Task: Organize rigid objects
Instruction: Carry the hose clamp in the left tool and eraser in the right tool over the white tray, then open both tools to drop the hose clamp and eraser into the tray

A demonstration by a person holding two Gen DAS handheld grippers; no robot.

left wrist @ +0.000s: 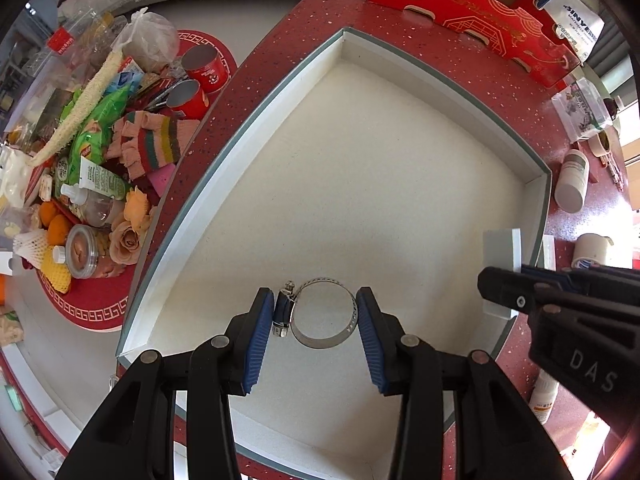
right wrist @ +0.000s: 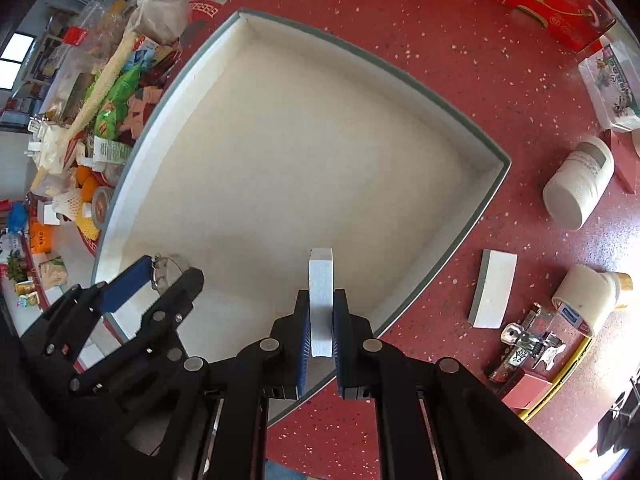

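Hose clamp sits gripped between the left gripper pads, seemingly touching both; the right gripper pinches a white foam strip above the tray.

The hose clamp is mostly hidden behind the left gripper; the red carton is cut off above.

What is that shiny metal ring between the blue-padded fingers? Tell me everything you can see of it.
It is a hose clamp: a thin band of bright steel bent into a round loop, with slots along part of the band and a small screw housing on its left side. The left gripper holds it over the pale floor of the white tray, one blue pad against the screw housing, the other against the band. Whether it touches the tray floor cannot be told.
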